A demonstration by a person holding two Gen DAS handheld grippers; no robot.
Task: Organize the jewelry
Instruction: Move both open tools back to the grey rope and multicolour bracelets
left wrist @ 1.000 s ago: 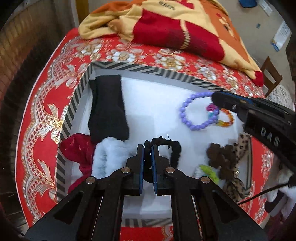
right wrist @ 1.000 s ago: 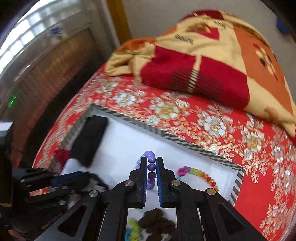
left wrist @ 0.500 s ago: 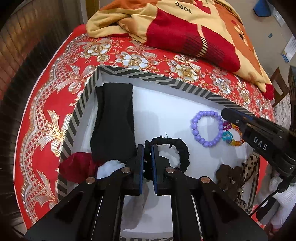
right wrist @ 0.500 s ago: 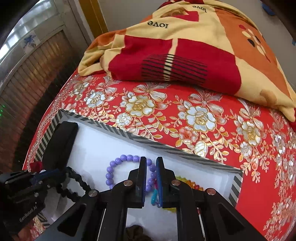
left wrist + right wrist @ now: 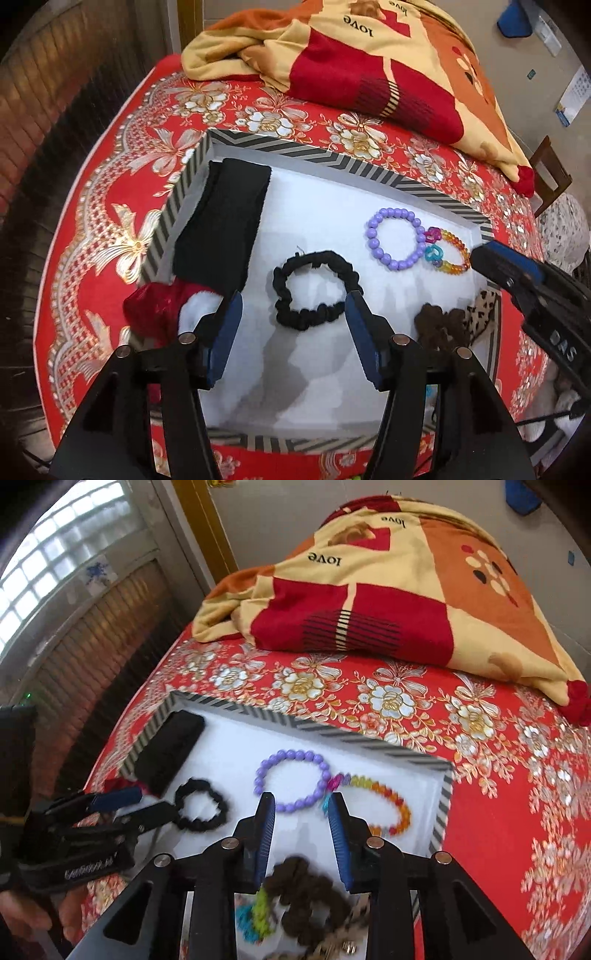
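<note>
A striped-rim box (image 5: 332, 158) with a white floor sits on the red cloth; it also shows in the right wrist view (image 5: 369, 744). A black scrunchie (image 5: 314, 290) lies loose on the floor, just ahead of my open, empty left gripper (image 5: 293, 301). A purple bead bracelet (image 5: 293, 781) and a rainbow bead bracelet (image 5: 384, 805) lie side by side ahead of my open, empty right gripper (image 5: 301, 805). The purple bracelet (image 5: 395, 238) and the rainbow one (image 5: 448, 247) show in the left wrist view too, with the right gripper's tip at their right.
In the box: a black headband (image 5: 225, 225) at the left wall, a red scrunchie (image 5: 155, 308), white fluffy item (image 5: 197, 306), brown scrunchie (image 5: 306, 893), leopard-print piece (image 5: 484, 310), green and blue ties (image 5: 255, 915). A folded blanket (image 5: 369, 590) lies beyond the box.
Both grippers have opened. The left let go of the black scrunchie and the right let go of the purple bracelet; both now lie on the box floor. Both grippers pulled back slightly.
</note>
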